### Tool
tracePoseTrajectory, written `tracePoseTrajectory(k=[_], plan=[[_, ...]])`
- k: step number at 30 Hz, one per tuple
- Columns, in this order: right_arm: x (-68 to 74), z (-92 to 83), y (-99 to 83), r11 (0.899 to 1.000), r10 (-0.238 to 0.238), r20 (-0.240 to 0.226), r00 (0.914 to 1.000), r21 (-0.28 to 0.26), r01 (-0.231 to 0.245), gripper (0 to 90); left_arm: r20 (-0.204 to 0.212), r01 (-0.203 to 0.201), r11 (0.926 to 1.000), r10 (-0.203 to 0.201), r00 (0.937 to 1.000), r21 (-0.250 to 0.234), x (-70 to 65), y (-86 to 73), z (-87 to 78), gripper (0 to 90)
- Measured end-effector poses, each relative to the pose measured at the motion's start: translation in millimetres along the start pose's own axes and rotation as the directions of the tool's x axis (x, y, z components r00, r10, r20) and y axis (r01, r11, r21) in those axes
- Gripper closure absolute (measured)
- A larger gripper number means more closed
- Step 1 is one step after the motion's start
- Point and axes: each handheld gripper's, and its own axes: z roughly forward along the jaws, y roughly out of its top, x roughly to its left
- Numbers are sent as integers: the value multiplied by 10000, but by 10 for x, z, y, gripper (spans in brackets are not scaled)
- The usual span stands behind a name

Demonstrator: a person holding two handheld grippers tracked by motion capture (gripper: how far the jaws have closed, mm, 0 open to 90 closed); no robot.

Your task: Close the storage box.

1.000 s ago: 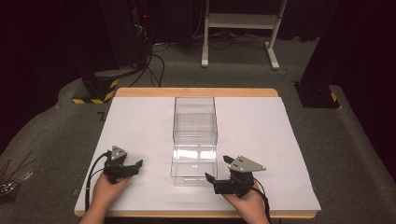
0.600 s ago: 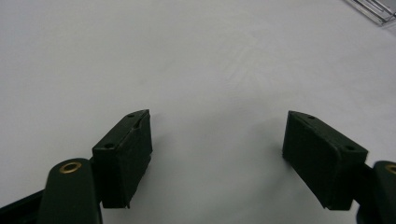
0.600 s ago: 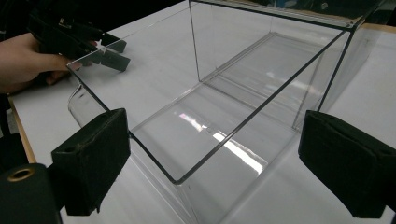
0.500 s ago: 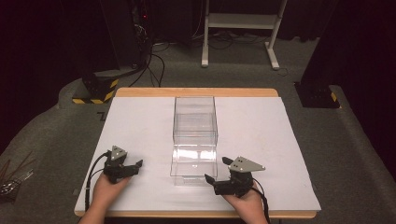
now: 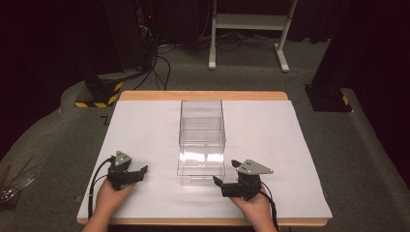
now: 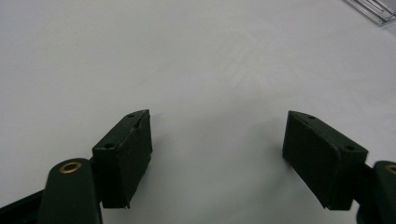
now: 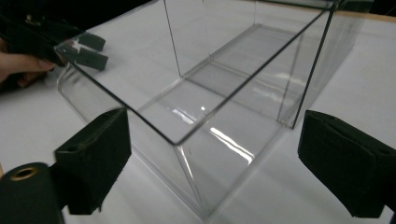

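The left gripper (image 5: 138,172) rests on the white table (image 5: 145,130) with jaws spread wide, empty. At mid-table stands the clear box (image 5: 202,140) (open-topped). Near its front corner, the right gripper (image 5: 220,183) gapes, holding nothing.

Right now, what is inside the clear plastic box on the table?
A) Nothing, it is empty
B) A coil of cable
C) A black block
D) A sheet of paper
A: through the walls of the clear box, seen close from the right claw, nothing but its own bare floor and reflections show.
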Motion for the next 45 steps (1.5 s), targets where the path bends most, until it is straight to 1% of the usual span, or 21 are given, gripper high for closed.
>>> tracePoseTrajectory(k=[2,4,8,18,32,34,36,45], plan=[[-1,15,-26,9999,-21,73,10000,154,20,108,0,5,10000,-5,10000,-2,0,0,0,240],[-9,32,-47,9998,31,35,10000,194,-31,107,3,2,10000,-2,10000,4,0,0,0,240],[-1,55,-57,9998,-19,73,10000,218,17,107,19,6,10000,-6,10000,8,2,1,0,240],[-4,101,-50,10000,15,329,9995,89,-18,106,6,5,10000,-5,10000,3,0,1,1,240],[-53,162,-1,9999,51,687,9976,-149,-41,107,-6,-27,10000,27,10000,23,1,1,-1,240],[-64,169,2,9998,128,697,9975,-189,-115,107,-9,16,10000,-16,10000,16,-4,0,-1,240],[-65,177,3,9997,98,710,9974,-216,-83,107,-6,14,10000,-14,10000,20,-3,0,0,240],[-79,252,25,10000,63,795,9968,-80,-57,107,-17,0,10000,0,10000,2,-1,0,1,240]])
